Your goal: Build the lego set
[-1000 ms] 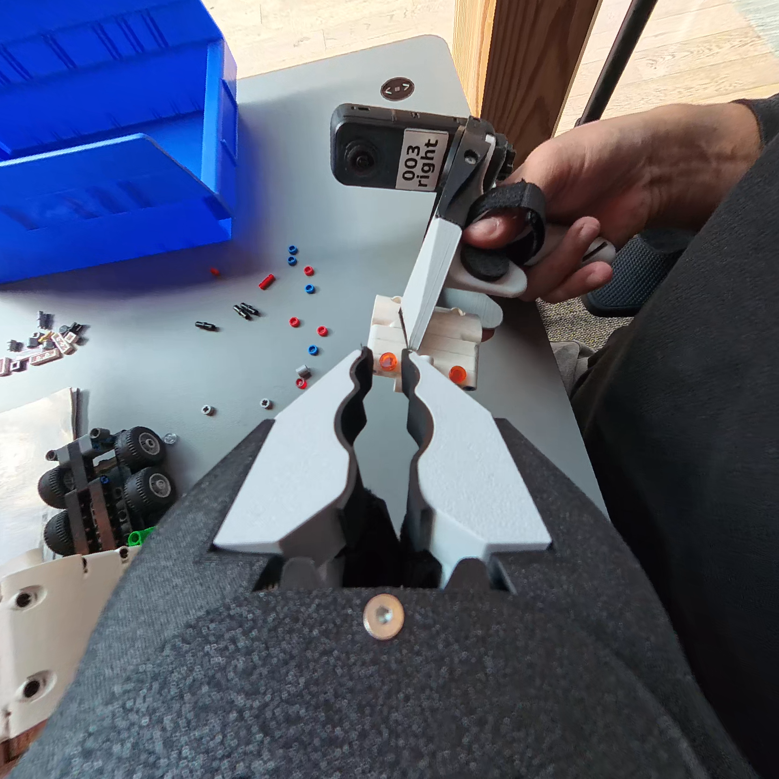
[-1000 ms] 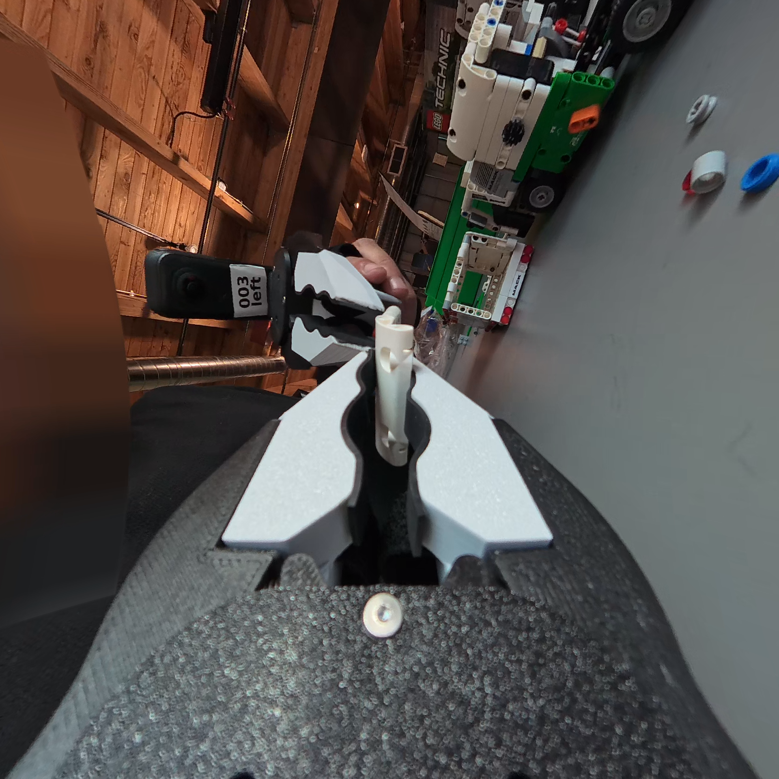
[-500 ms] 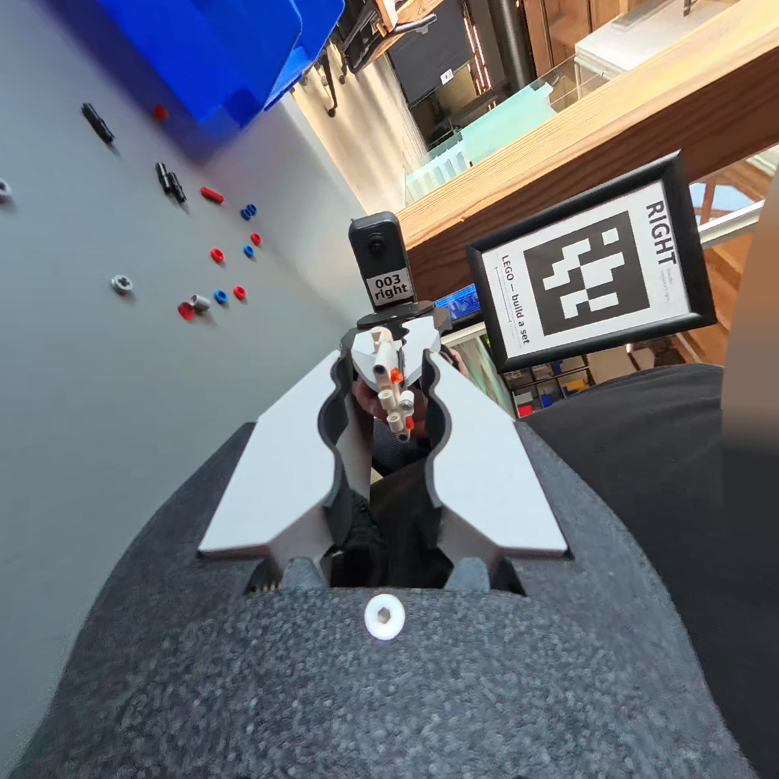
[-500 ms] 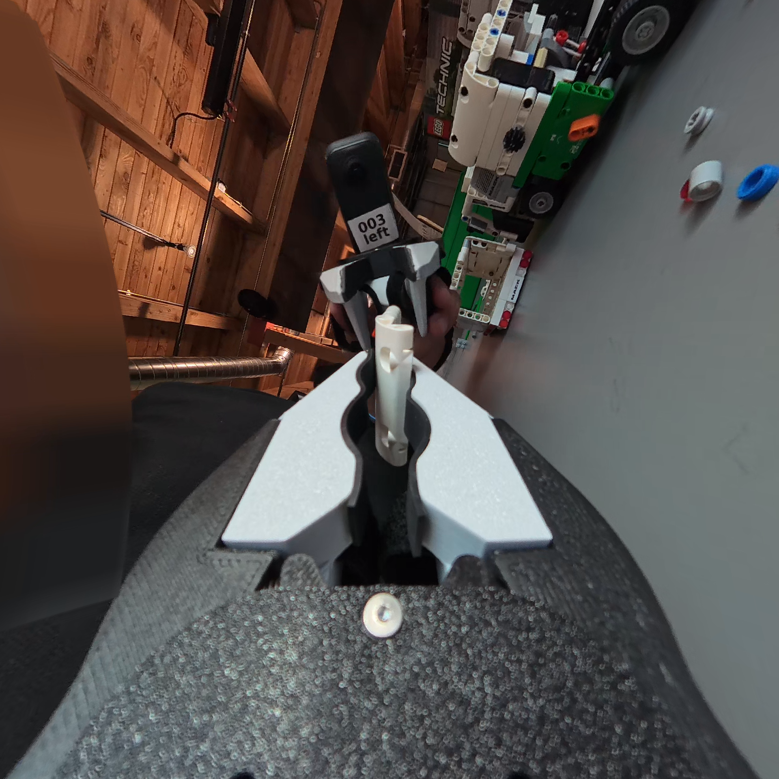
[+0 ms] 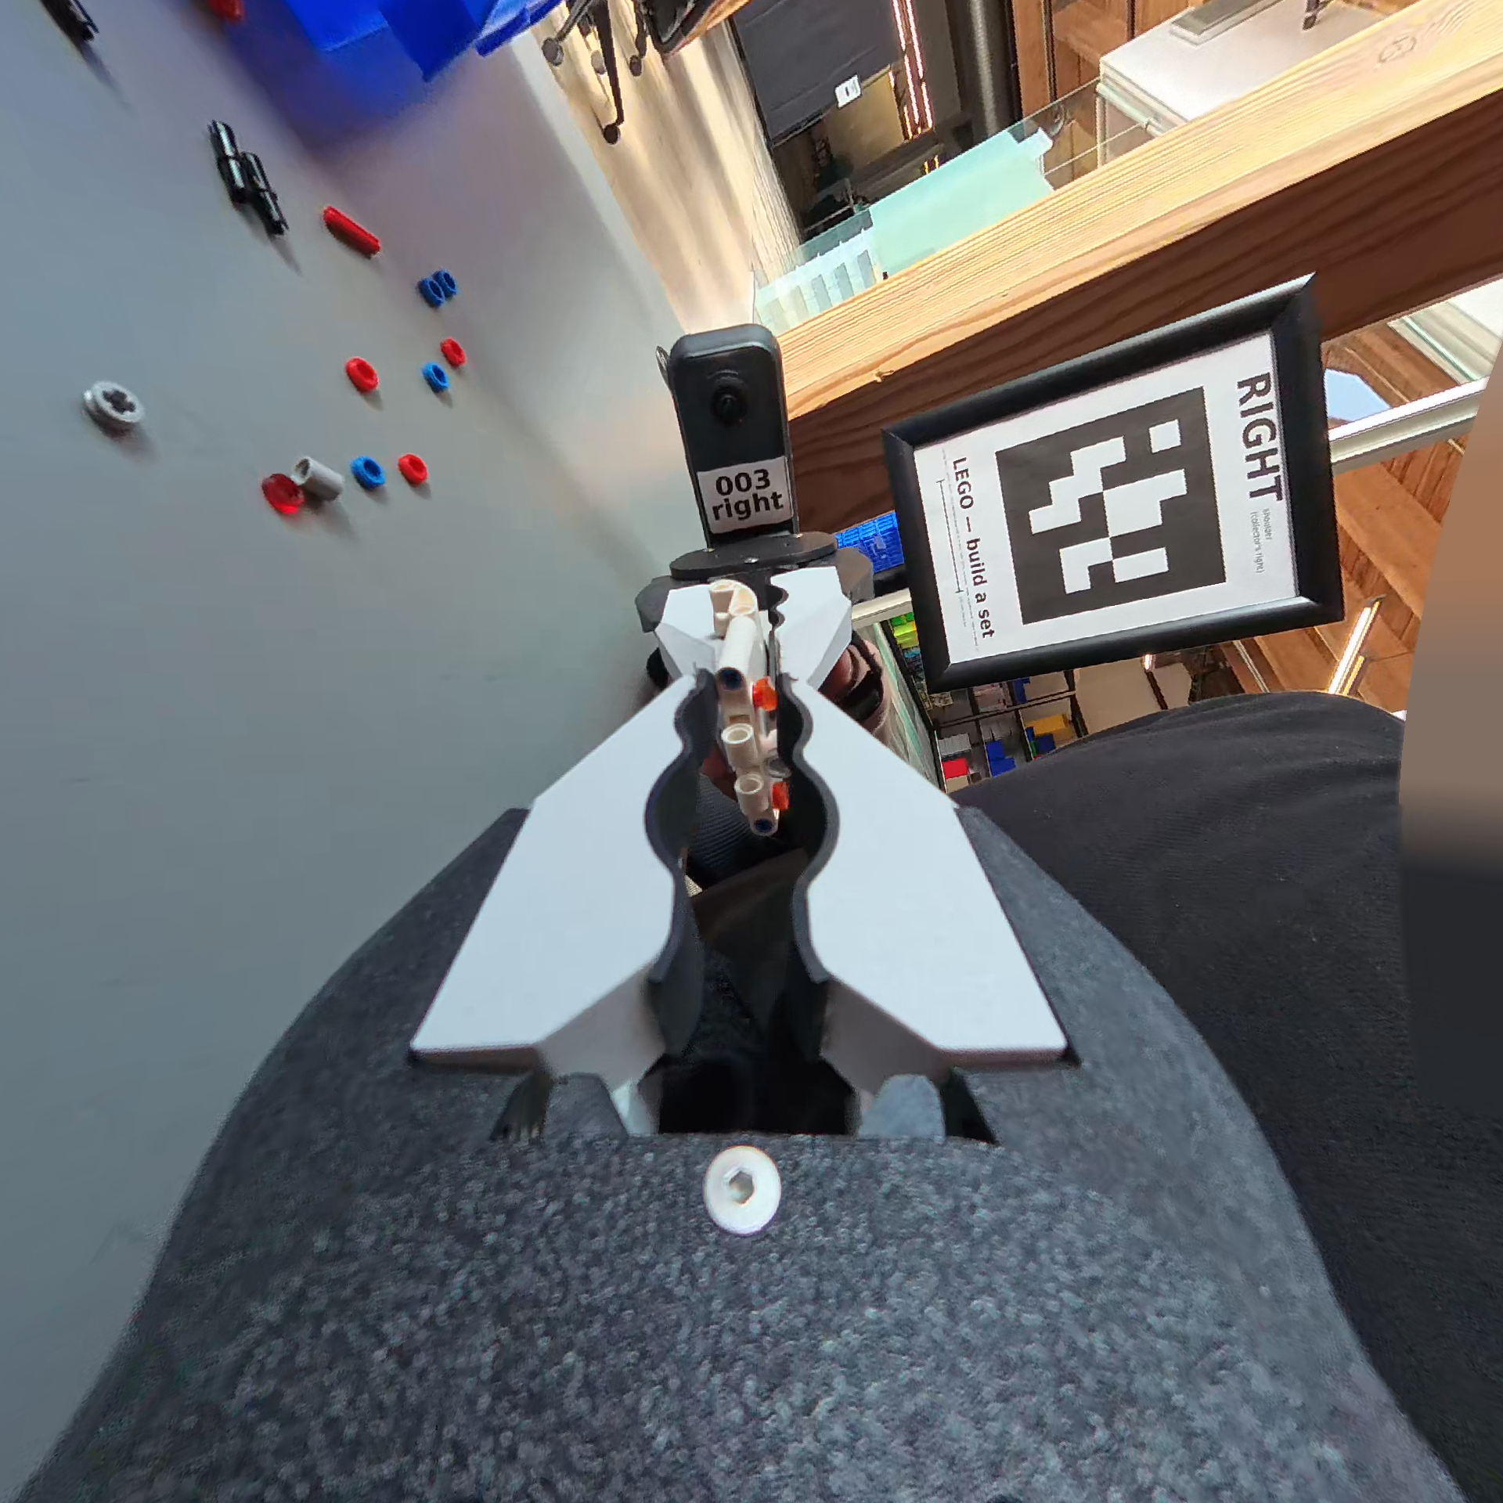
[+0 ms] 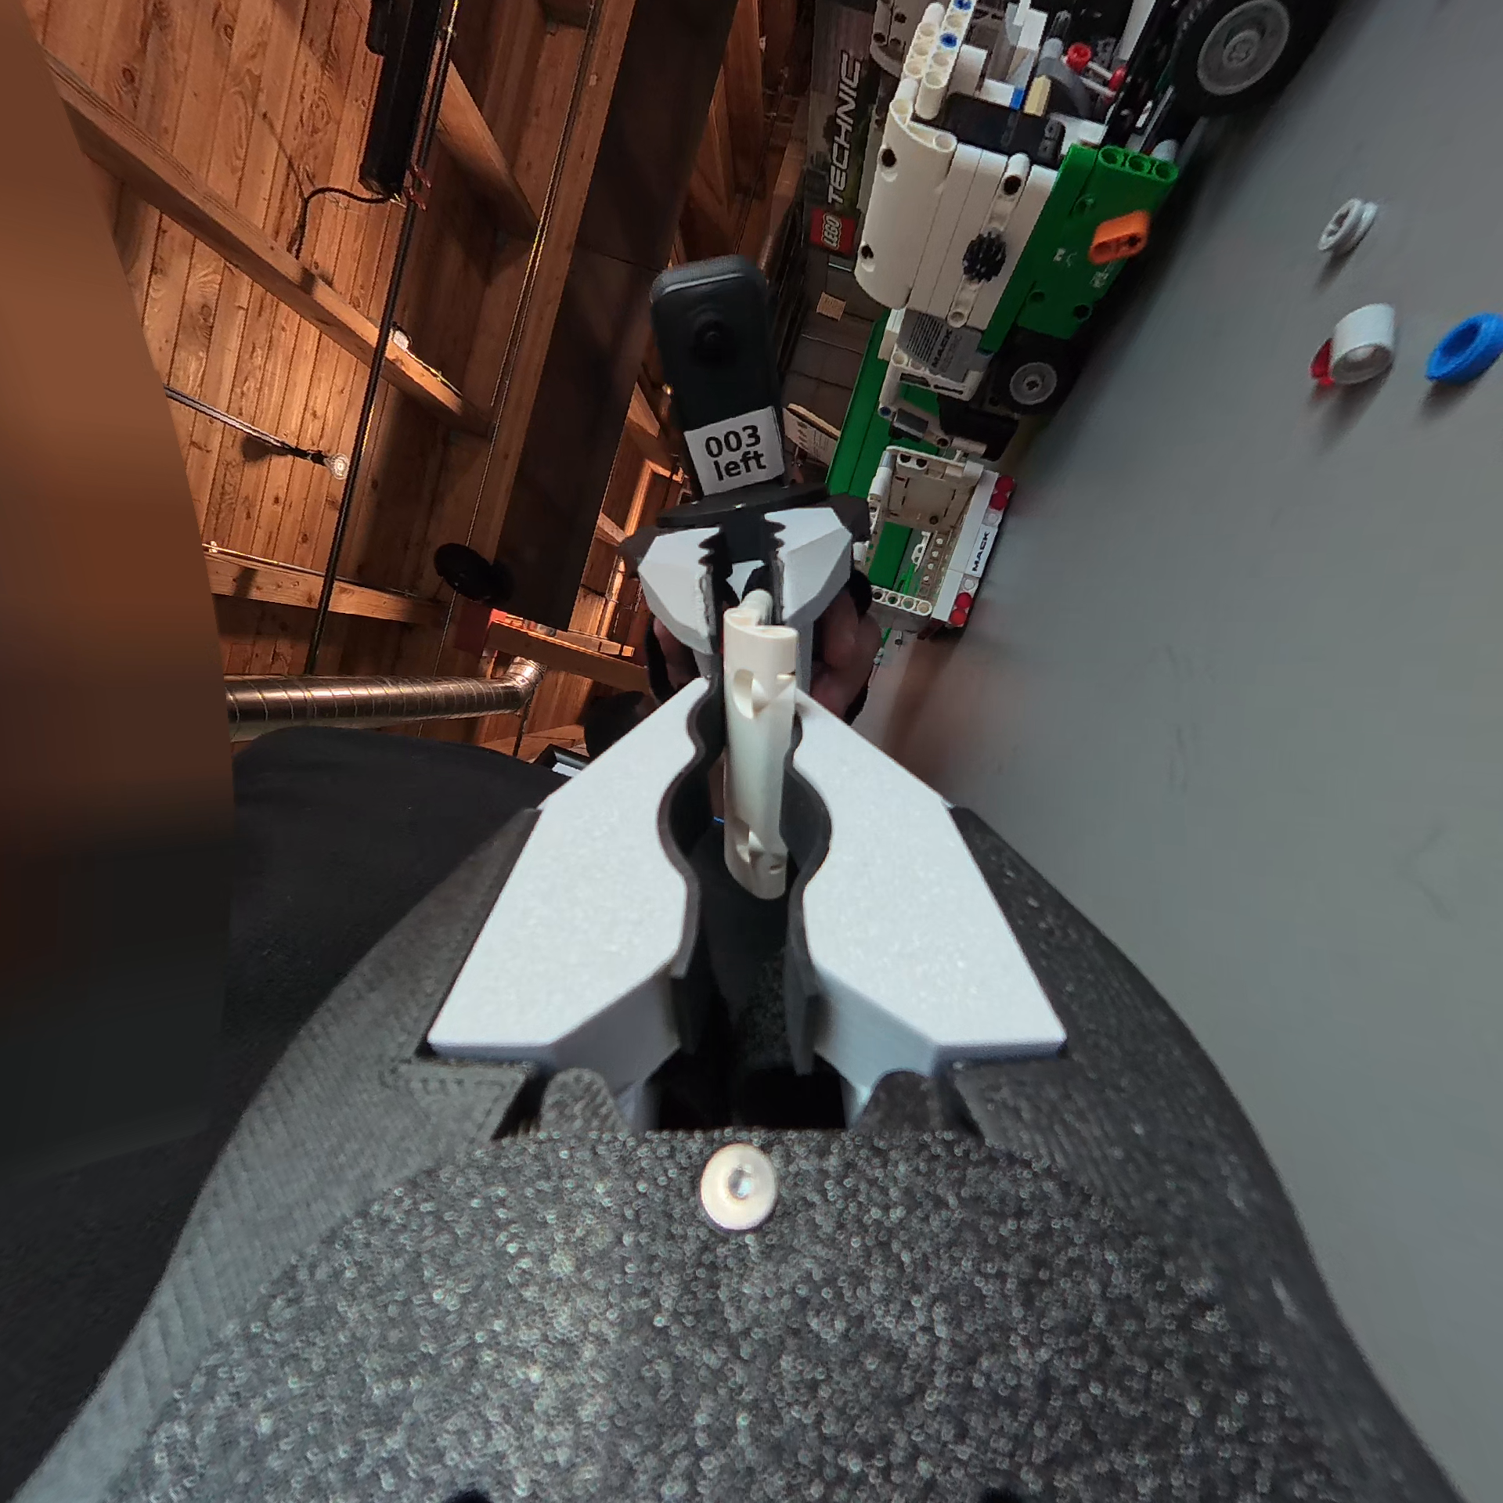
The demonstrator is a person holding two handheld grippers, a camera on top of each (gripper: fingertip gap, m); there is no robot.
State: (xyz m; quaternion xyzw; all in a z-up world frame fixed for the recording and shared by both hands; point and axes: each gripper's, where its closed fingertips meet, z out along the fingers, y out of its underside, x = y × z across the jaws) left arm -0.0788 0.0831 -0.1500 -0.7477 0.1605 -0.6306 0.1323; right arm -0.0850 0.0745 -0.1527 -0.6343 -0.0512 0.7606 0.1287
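Note:
A white Lego beam assembly (image 5: pixel 742 736) with orange pins on its side is held in the air beside the grey table (image 5: pixel 244 732). My left gripper (image 5: pixel 744 691) has its jaws closed in on the near end of it. My right gripper (image 5: pixel 760 618) faces the left one head-on and is shut on the far end. In the right wrist view, my right gripper (image 6: pixel 748 699) is shut on the same white beam (image 6: pixel 756 773). The beam's tip reaches between the narrow jaws of the left gripper (image 6: pixel 744 569) beyond.
Small red, blue and grey bushes (image 5: pixel 366 472) and black pins (image 5: pixel 244 175) lie loose on the table. A blue bin (image 5: pixel 366 49) stands at the far end, a framed sign (image 5: pixel 1114 504) to the right. A green and white truck model (image 6: pixel 1017 228) stands on the table.
The left gripper swung up from looking down at the table to face the right gripper. Its jaws opened wide, then narrowed around the white assembly. The right gripper kept its hold.

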